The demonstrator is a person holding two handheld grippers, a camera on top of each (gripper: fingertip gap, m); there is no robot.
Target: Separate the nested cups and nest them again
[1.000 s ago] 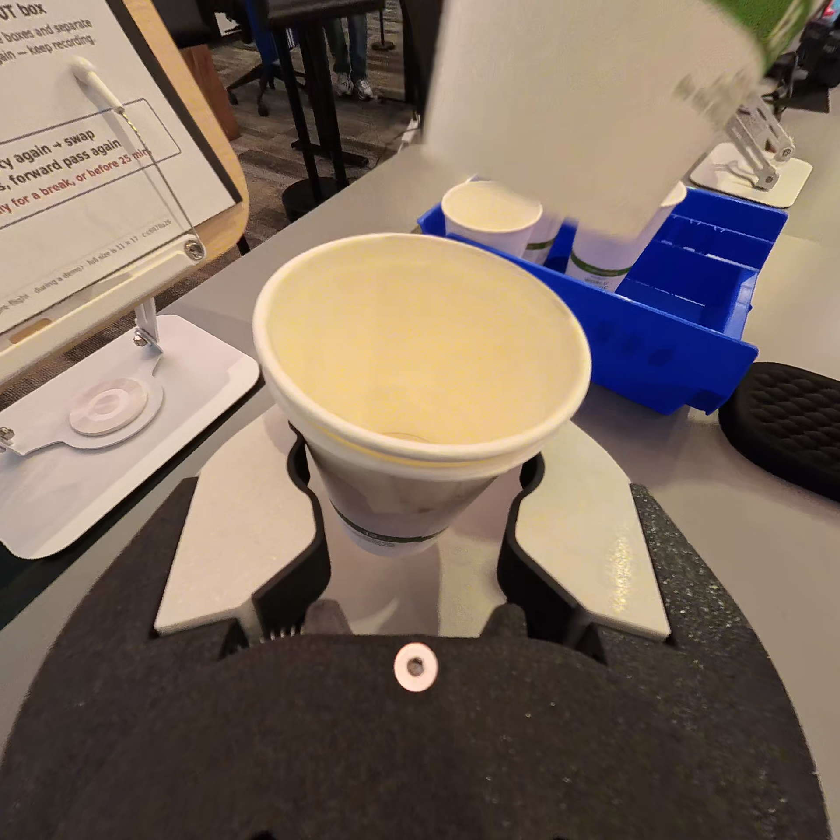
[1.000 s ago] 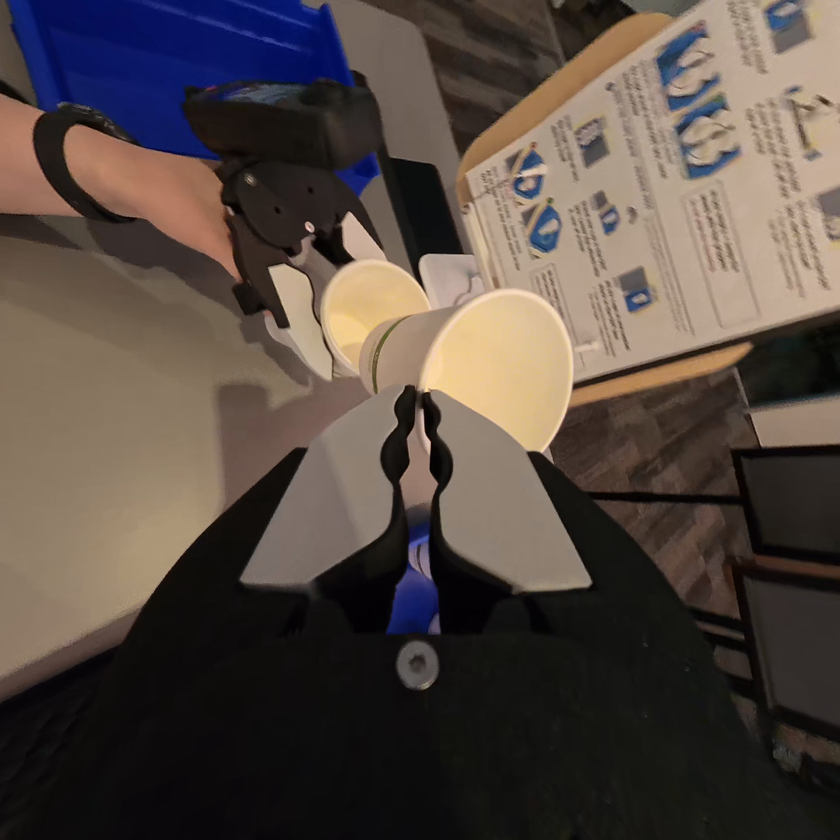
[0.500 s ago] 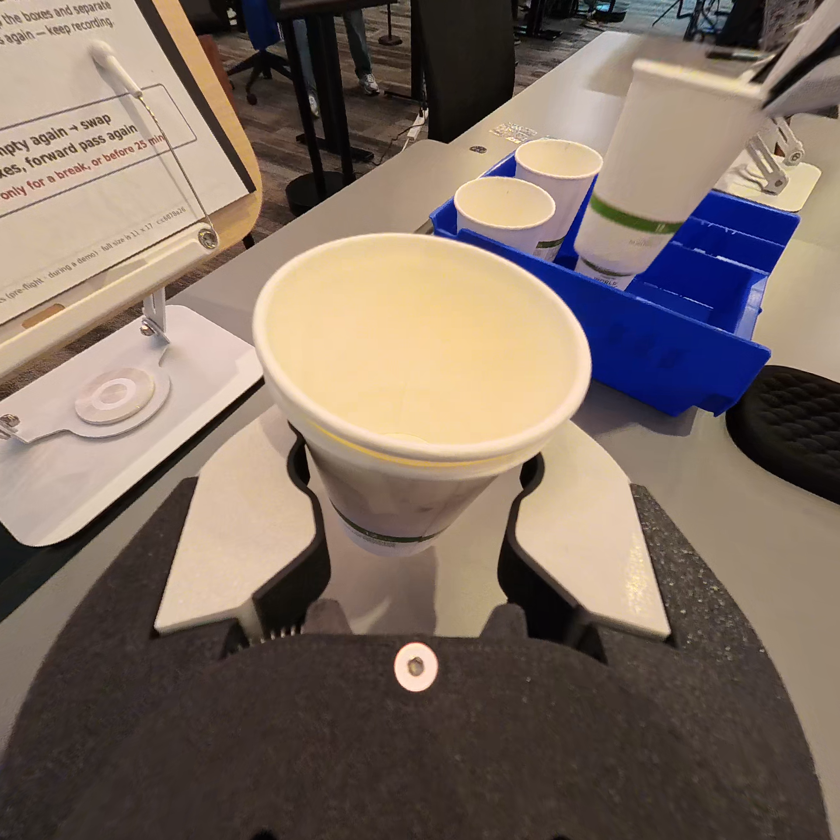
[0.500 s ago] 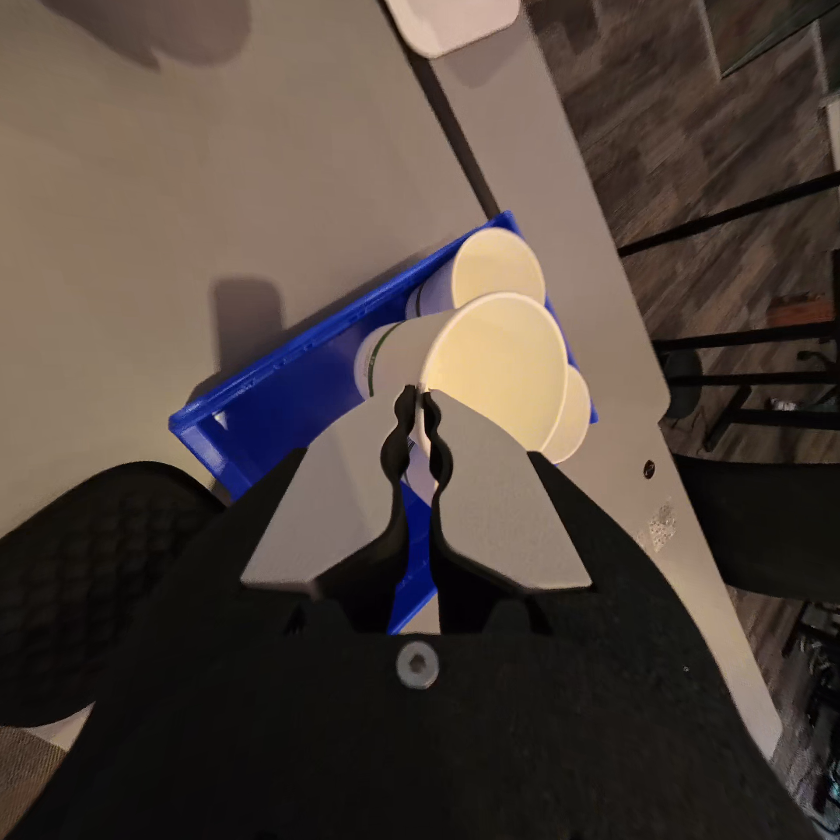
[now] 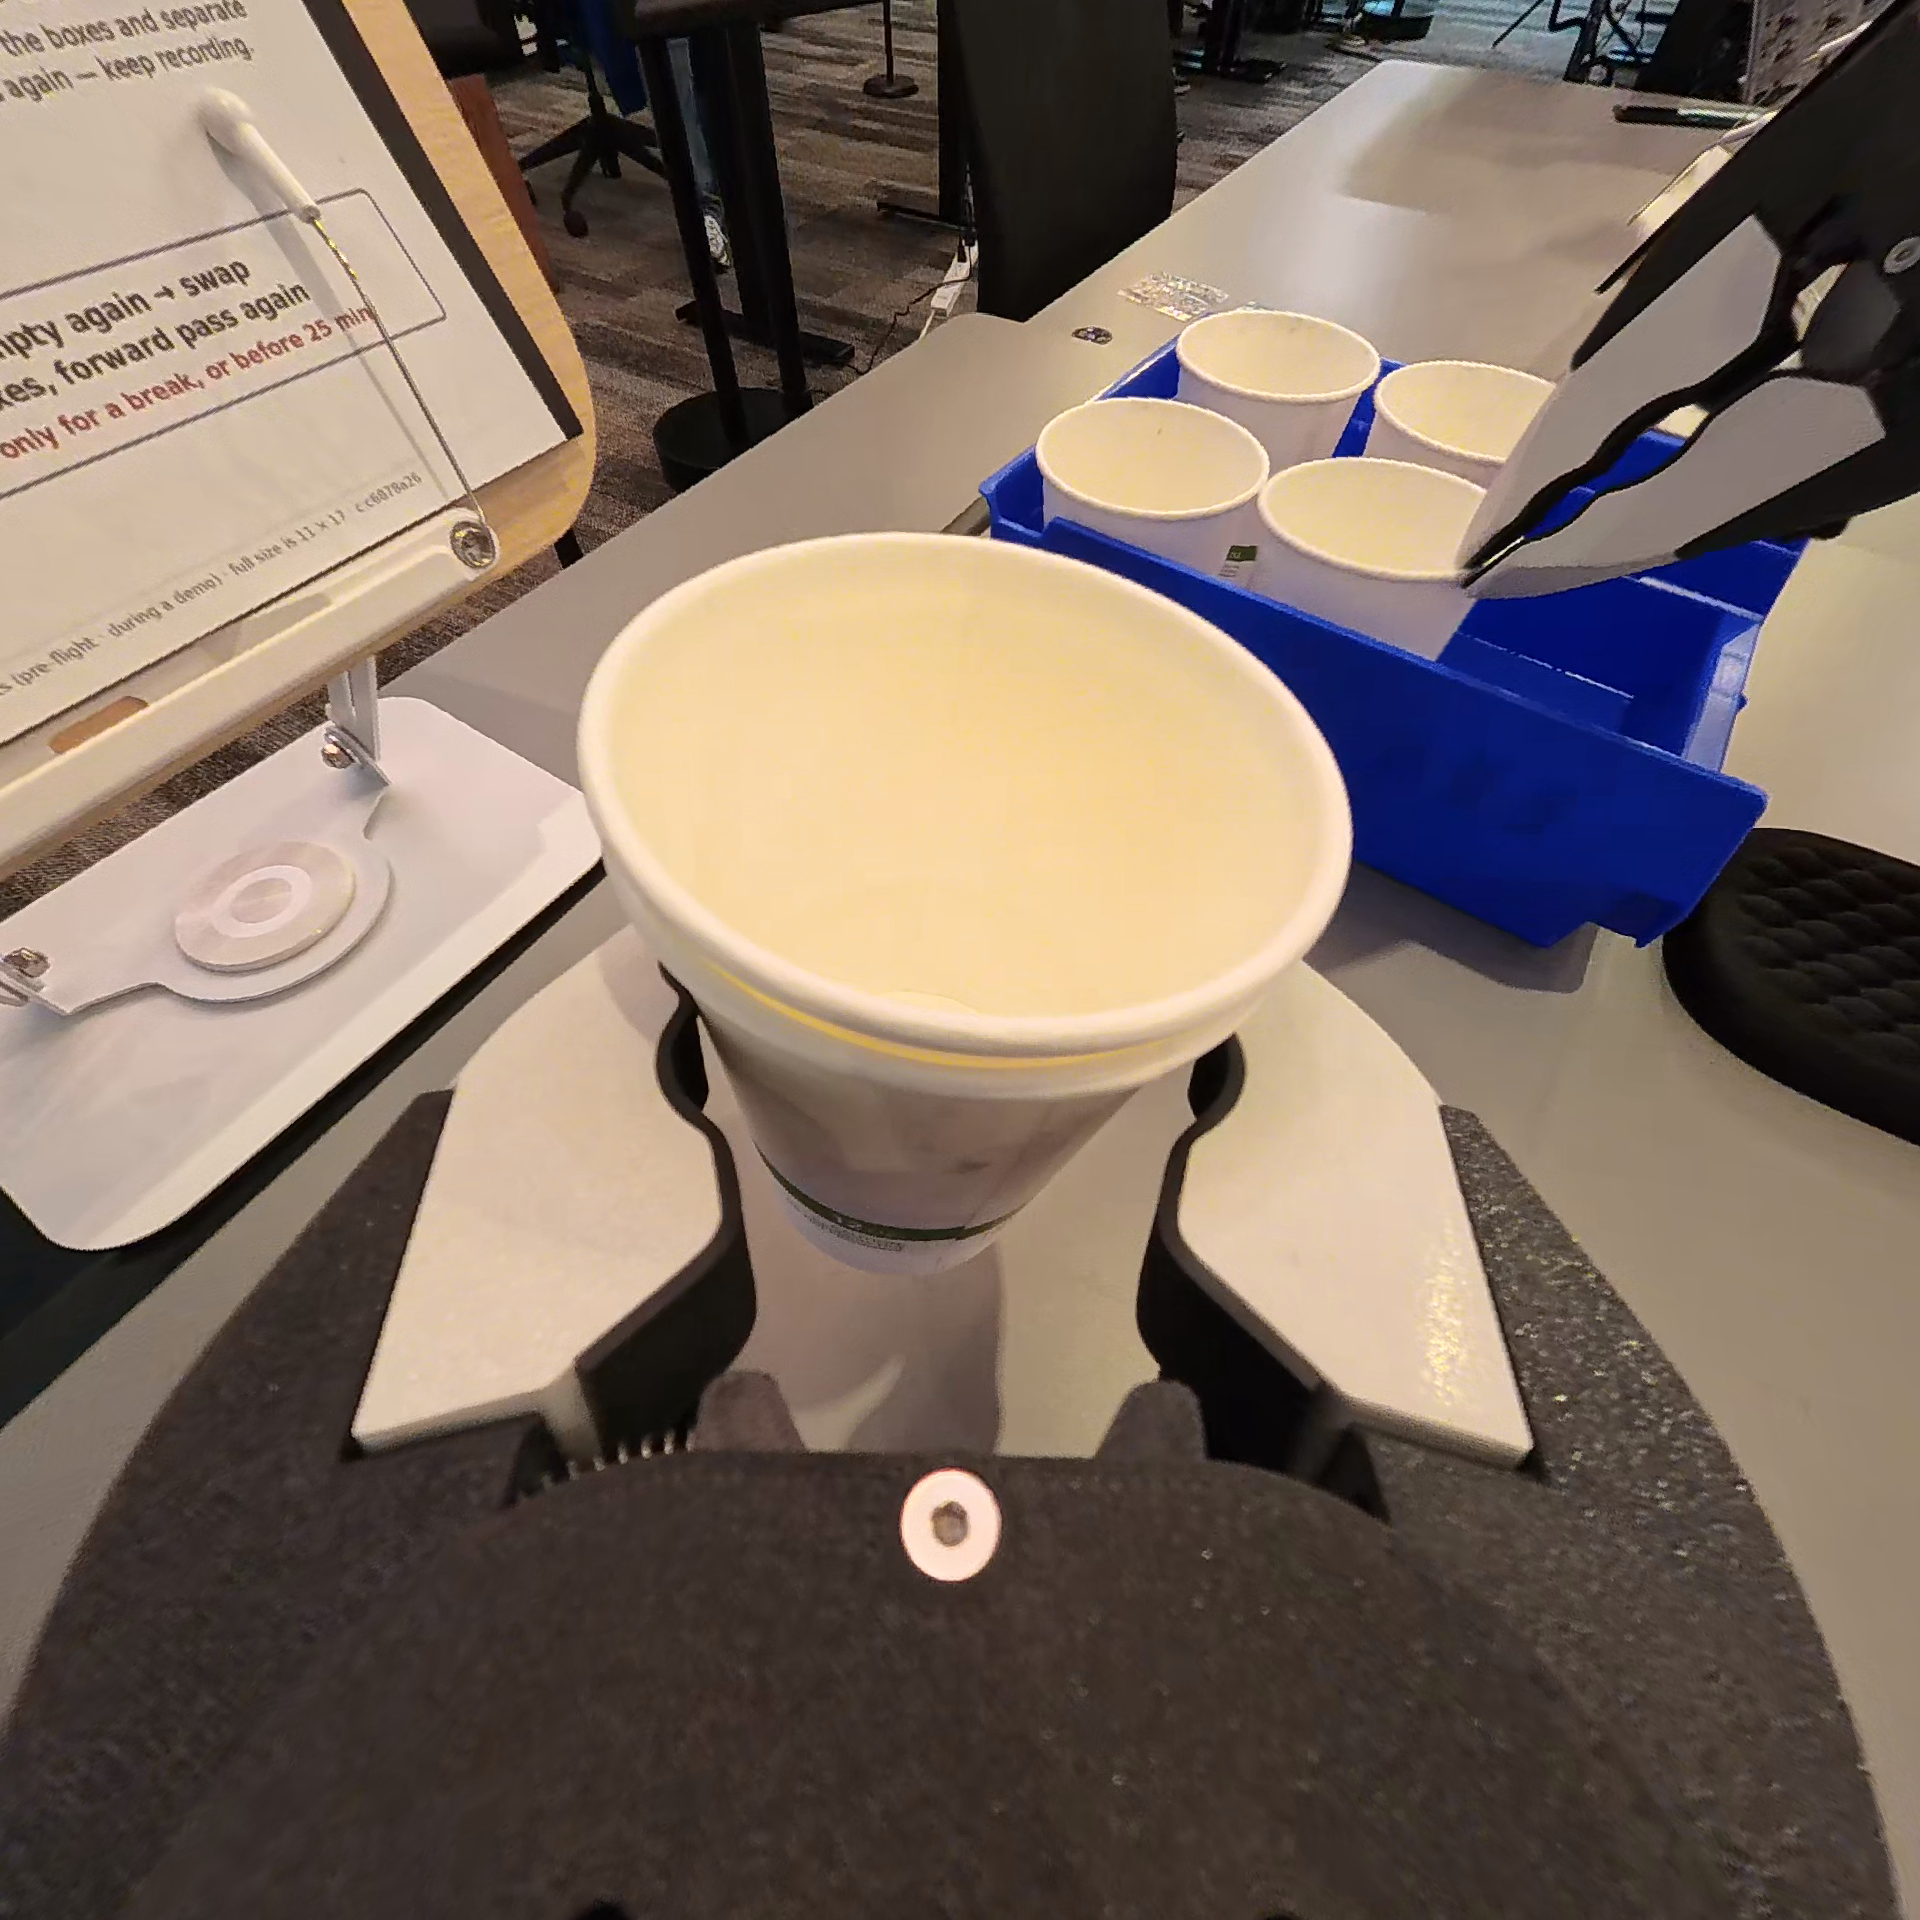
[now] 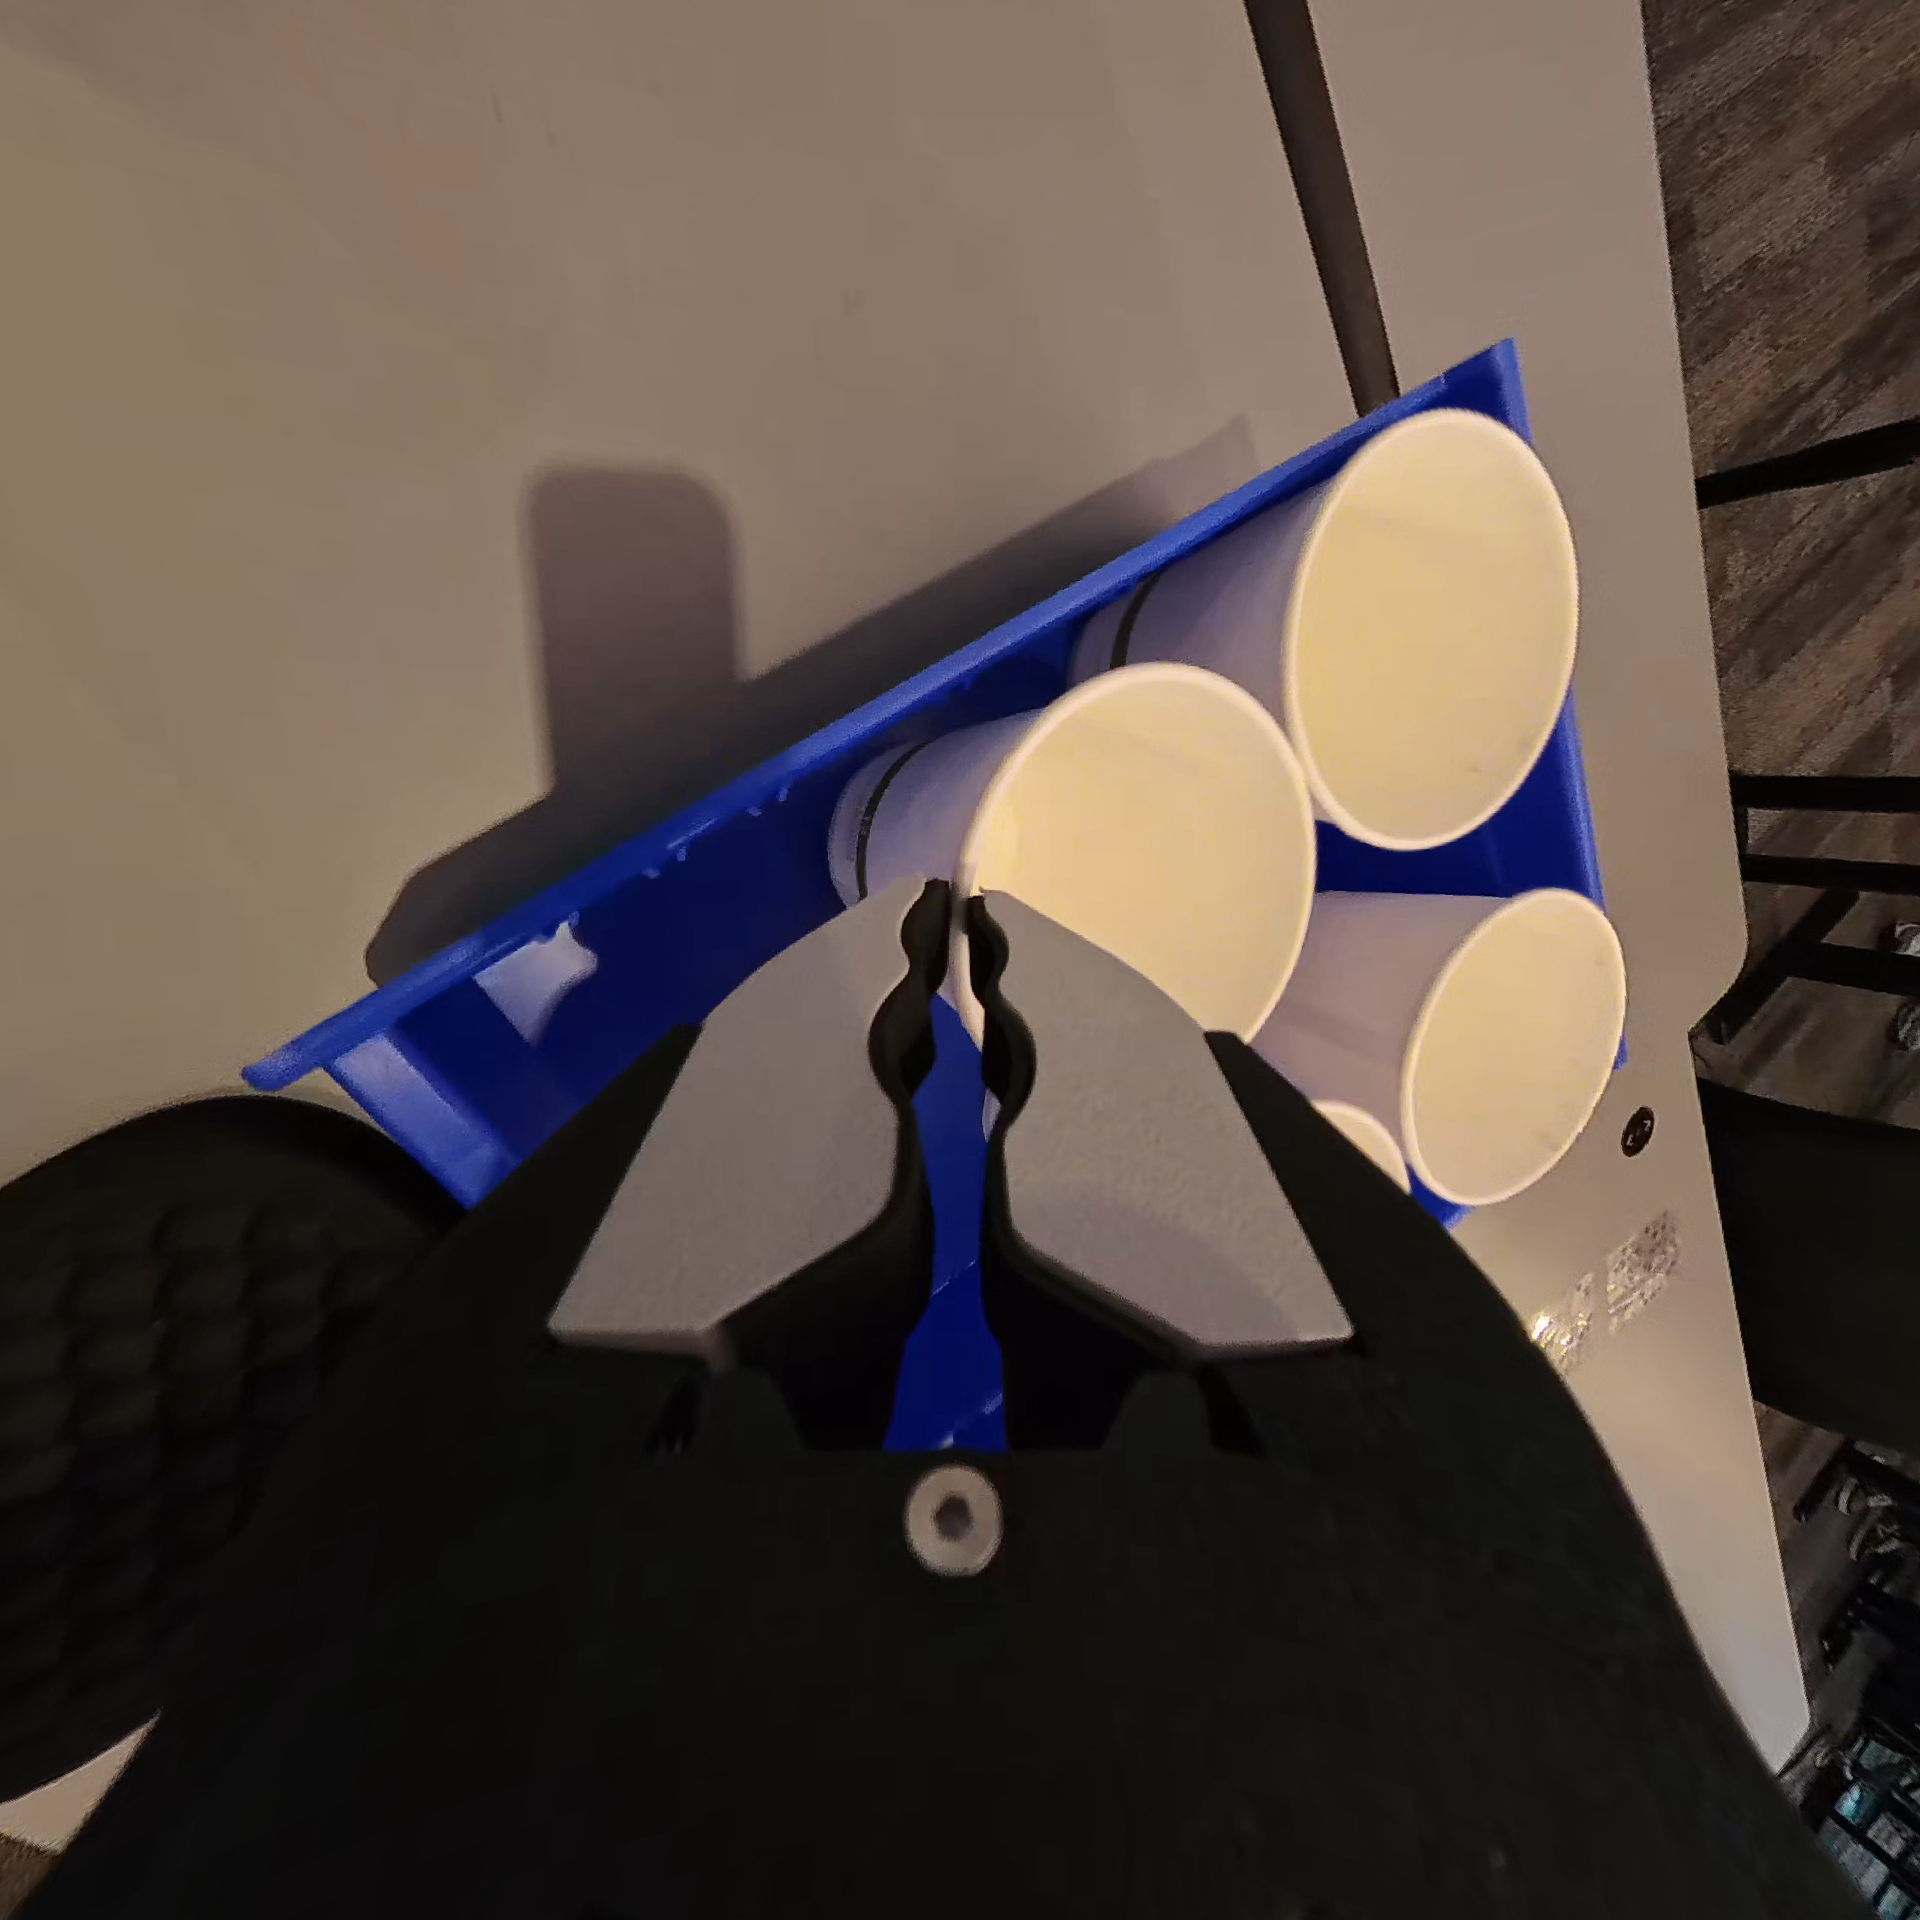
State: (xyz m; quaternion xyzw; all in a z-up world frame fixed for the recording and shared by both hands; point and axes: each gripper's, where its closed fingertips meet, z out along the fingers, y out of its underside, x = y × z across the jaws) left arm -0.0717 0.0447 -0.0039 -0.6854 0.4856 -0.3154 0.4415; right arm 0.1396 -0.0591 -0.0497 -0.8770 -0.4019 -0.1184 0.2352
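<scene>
Cup (image 6: 1132, 842) number four has come down into the blue bin (image 5: 1496, 769) since half a second ago, when my right gripper (image 6: 951, 899) was carrying it tilted above the bin. It now stands beside three other cups (image 5: 1148, 473) there, and my right gripper is clenched on its rim, one finger inside and one outside. I judge the separating step is well along, and letting go comes next.

On the near side of the bin, my left gripper (image 5: 951, 1049) clasps the remaining nested stack (image 5: 961, 790) around its body, held upright above the table (image 5: 1662, 1195); two rims show, so at least two cups remain.

Left of the bin stands an instruction board (image 5: 187, 343) on a white base. Just right of the bin lies a black pad (image 5: 1808, 966). Neither blocks the bin, though the cups there stand close together.
</scene>
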